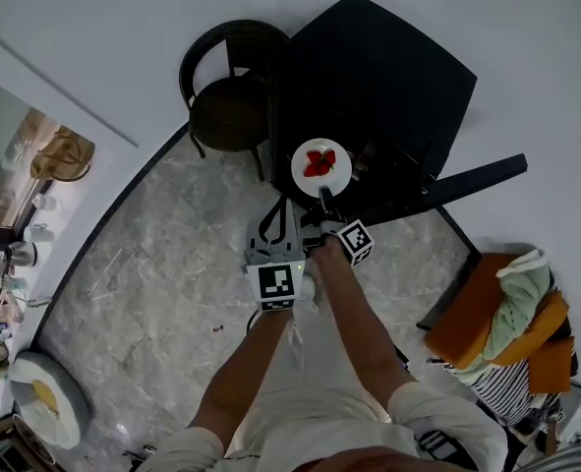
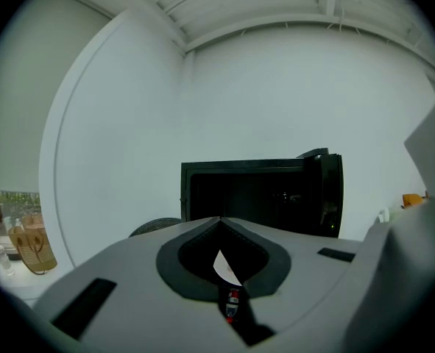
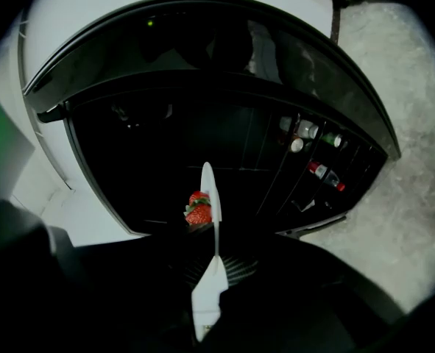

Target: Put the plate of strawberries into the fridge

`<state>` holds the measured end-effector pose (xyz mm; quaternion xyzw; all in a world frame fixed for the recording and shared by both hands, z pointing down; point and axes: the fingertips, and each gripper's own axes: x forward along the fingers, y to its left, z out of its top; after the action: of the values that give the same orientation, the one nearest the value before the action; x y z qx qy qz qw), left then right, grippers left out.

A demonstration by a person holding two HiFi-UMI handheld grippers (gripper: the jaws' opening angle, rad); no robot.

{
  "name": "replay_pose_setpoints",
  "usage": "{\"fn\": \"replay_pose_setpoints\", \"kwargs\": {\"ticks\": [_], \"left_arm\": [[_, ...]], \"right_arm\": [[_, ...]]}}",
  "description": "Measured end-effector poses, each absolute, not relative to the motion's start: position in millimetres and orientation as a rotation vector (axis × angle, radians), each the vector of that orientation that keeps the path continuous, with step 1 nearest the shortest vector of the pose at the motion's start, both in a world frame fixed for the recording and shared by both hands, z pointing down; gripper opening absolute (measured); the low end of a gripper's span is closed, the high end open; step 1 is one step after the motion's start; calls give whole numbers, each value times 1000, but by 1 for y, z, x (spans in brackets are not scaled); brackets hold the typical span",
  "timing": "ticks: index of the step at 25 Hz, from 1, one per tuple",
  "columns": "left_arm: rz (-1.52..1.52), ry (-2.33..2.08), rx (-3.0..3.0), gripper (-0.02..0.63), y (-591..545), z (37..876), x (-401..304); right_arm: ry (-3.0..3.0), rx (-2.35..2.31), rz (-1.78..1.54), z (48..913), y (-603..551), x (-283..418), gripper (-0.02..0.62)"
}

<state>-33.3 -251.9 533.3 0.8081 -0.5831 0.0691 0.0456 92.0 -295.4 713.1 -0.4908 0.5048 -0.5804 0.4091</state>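
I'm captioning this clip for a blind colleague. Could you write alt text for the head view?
Seen from above, the right claw grips the rim of a white plate of strawberries in front of an open black fridge. The left claw sits close beside it, and a dark round chair stands beside the fridge on a marbled floor.

A round white plate (image 1: 320, 171) carrying a few red strawberries (image 1: 319, 162) is held level by its near rim in the closed right gripper (image 1: 326, 202), at the open front of the fridge (image 1: 378, 87). The fridge is black and low, its door (image 1: 472, 179) swung wide, with bottles (image 3: 314, 153) seen in the door shelves.
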Motion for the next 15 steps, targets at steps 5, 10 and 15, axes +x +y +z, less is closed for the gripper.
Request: {"fn": "replay_pose_setpoints", "kwargs": {"ticks": [5,10,15], "left_arm": [[186,-1780,2474,2,-258,548,-26],[196,-1748,2492,2,-257,560,-22],[213,-1745,2494,2,-257,567,-20]], "right_arm": [[1233,-1261,-1452,742,-311,97,20],[1220,-1270,-1433,773,-326,106,20],[1202,-1315,-1434,792,-335,121,20]]}}
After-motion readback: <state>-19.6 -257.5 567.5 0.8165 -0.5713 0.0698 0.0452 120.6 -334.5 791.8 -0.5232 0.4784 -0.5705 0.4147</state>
